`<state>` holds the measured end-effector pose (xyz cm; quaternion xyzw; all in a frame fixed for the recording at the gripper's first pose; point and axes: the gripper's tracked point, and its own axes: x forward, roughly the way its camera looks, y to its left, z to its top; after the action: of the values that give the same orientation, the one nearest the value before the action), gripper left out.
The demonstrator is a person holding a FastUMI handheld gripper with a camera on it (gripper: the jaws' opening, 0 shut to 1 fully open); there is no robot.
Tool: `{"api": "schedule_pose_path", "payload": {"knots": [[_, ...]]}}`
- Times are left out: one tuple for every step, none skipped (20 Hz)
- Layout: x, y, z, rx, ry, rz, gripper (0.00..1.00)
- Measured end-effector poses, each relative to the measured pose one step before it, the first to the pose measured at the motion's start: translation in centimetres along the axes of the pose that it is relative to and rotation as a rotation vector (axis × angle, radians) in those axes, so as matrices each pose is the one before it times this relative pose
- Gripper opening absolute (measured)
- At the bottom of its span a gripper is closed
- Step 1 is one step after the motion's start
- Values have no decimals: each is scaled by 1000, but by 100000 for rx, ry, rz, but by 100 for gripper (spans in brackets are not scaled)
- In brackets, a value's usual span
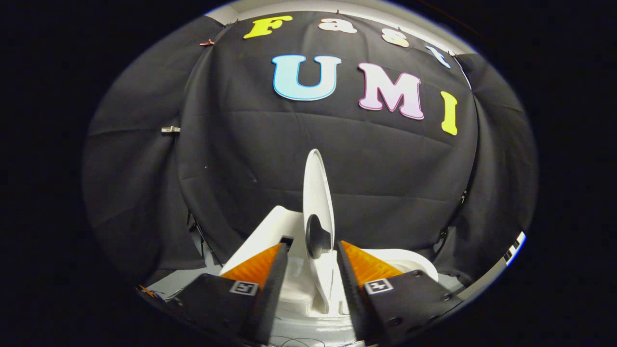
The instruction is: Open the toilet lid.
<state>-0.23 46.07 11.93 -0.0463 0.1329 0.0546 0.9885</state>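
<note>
Now, claw [312, 250]: fingers spread, one each side of the lid, not clearly touching it.
Lid [316, 193]: white, raised upright, seen edge-on between the fingers.
Knob [317, 236]: dark, on the lid's face.
Toilet [270, 231]: white, beneath.

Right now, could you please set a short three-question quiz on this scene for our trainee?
1. True or false: the toilet lid lies flat, closed.
2. Where does the dark knob on the lid sit relative to the gripper? A) between the jaws B) beyond the booth wall C) beneath the toilet
3. Fill in: the jaws stand ____, neither pressing the lid.

Key: 1 false, it stands raised on edge; 2 A; 3 open.
</note>
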Motion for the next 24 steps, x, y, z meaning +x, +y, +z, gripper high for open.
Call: {"api": "schedule_pose_path", "payload": {"knots": [[-26, 71, 47, -496, -79, 130, 71], [69, 70, 5, 342, 277, 440, 74], [56, 25, -25, 323, 572, 89, 76], [-54, -77, 194, 266, -531, -258, 82], [-5, -129, 219, -303, -607, -271, 88], [146, 40, 97, -171, -614, 168, 94], [-5, -129, -193, -119, 319, -87, 98], [90, 49, -67, 121, 205, 461, 100], [-75, -23, 18, -38, -26, 28, 99], [36, -239, -102, 53, -318, -86, 98], [-44, 30, 224, -208, -672, 262, 98], [-73, -35, 132, -148, -328, 106, 98], [-135, 91, 255, 358, -638, 866, 98], [-139, 173, 275, 796, -153, 982, 99], [-166, 117, 295, 819, -410, 944, 99], [-147, -10, 378, 520, -374, 802, 98], [-258, -16, 545, 816, -941, 1161, 98], [-148, 11, 534, 1104, -1321, 1230, 99], [-243, -98, 496, 1489, -625, 1006, 98], [-135, -12, 407, 1366, -730, 1031, 98], [-135, -352, 269, -105, 90, 84, 98], [-168, -327, 358, 243, -202, 727, 98], [-319, -605, 498, 382, -917, 75, 99], [-358, -772, 663, 1197, -1705, 80, 98]]}}
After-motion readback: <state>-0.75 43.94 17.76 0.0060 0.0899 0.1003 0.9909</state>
